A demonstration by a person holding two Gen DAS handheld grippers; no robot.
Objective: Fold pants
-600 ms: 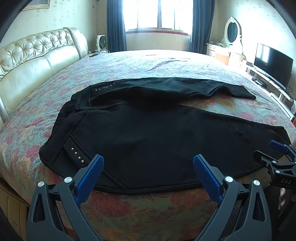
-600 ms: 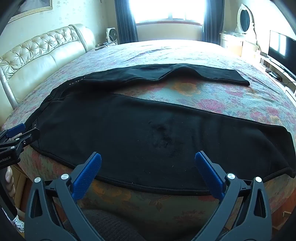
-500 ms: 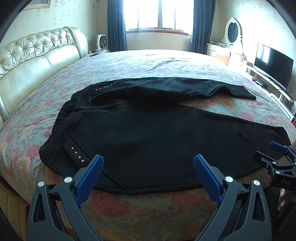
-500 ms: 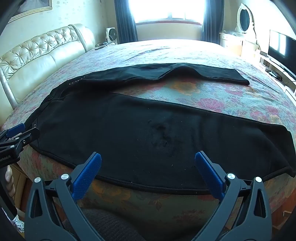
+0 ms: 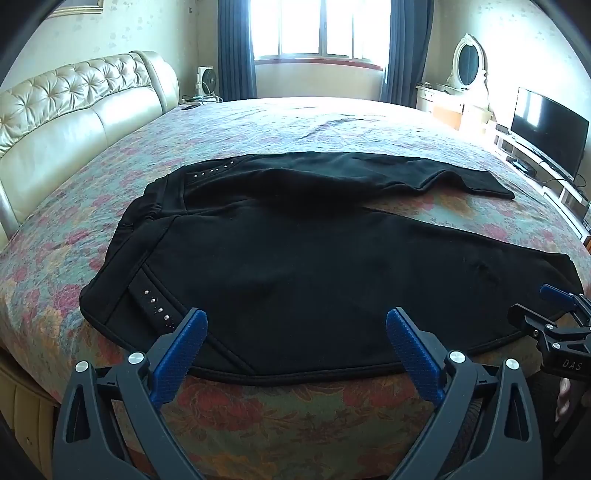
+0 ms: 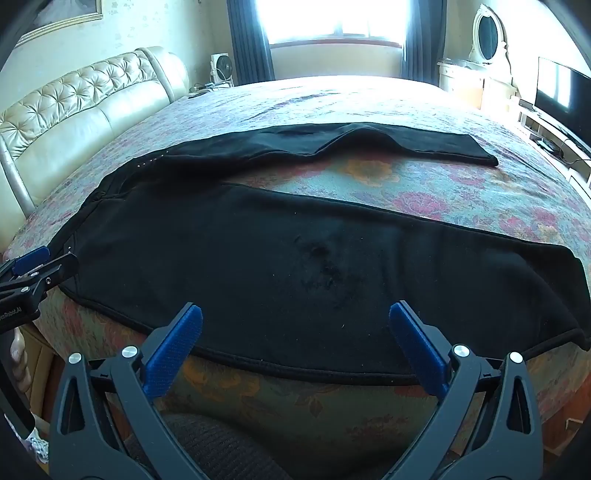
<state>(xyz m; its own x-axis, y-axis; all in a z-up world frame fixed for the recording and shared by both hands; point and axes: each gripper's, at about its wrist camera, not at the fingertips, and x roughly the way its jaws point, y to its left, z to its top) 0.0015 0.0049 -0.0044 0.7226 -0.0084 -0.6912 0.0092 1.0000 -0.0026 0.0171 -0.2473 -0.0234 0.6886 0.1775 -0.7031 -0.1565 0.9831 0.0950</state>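
Black pants lie spread flat on the floral bedspread, waistband to the left with small silver studs, both legs running right and splayed apart. My left gripper hovers open over the near hem by the waist end, nothing between its blue pads. My right gripper is open too, above the near edge of the nearer leg. Each gripper shows at the edge of the other's view: the right gripper and the left gripper.
A padded cream headboard runs along the left. A window with dark curtains is at the back. A television and dresser with mirror stand at the right. Bedspread lies bare beyond the pants.
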